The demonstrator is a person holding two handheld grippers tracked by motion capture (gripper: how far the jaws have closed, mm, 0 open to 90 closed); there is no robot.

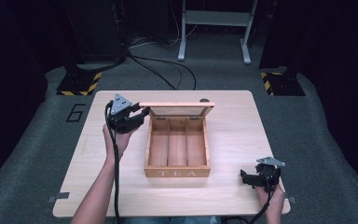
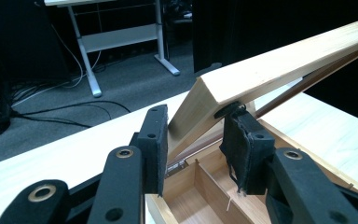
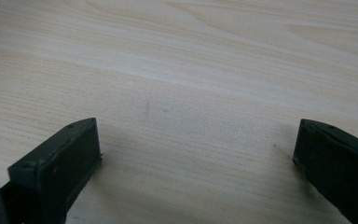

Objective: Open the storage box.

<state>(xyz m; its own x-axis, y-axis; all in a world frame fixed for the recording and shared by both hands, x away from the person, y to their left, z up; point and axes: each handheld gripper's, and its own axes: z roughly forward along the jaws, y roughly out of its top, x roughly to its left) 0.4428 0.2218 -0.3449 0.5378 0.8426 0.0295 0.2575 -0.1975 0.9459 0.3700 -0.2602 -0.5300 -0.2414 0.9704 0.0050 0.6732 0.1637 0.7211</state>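
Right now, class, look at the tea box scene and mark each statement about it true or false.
1. The left gripper is shut on the lid of the tea box. True.
2. The tea box holds tea bags. False: its three compartments look empty.
3. The right gripper holds a spoon. False: its jaws stand open over the bare table.
4. The lid is raised. True.
5. The box stands on the floor. False: it stands on the table.
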